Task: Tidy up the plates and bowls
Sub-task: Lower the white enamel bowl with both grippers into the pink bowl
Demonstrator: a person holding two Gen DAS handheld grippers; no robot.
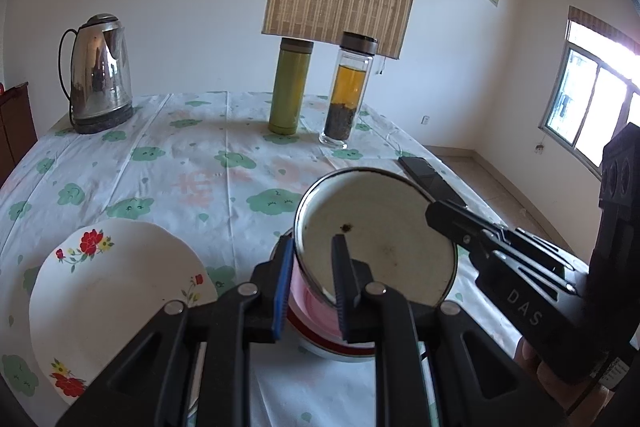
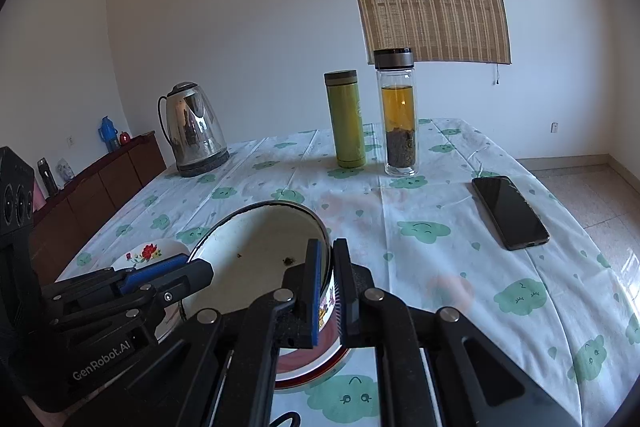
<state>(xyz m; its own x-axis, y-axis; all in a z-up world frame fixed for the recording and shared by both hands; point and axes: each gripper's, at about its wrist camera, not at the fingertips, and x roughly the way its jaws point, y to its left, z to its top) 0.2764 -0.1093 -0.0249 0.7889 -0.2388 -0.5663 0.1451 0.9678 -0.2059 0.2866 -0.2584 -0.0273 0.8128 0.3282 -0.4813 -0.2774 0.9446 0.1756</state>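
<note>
A white enamel bowl (image 1: 380, 247) (image 2: 260, 247) with a metal rim and pink outside is held tilted between both grippers, just above the table. My left gripper (image 1: 310, 287) (image 2: 192, 271) is shut on its left wall. My right gripper (image 2: 329, 293) (image 1: 436, 215) is shut on its right wall. Right under it shows a second bowl with a red band (image 1: 340, 349) (image 2: 304, 367); I cannot tell whether the two touch. A white plate with red flowers (image 1: 112, 299) (image 2: 150, 253) lies on the table to the left of the bowls.
The table has a cloud-print cloth (image 1: 224, 163) (image 2: 440, 227). At its far side stand a steel kettle (image 1: 100, 75) (image 2: 196, 131), a green flask (image 1: 289, 87) (image 2: 346, 119) and a glass tea bottle (image 1: 348, 91) (image 2: 398, 115). A black phone (image 1: 432, 179) (image 2: 510, 211) lies at the right.
</note>
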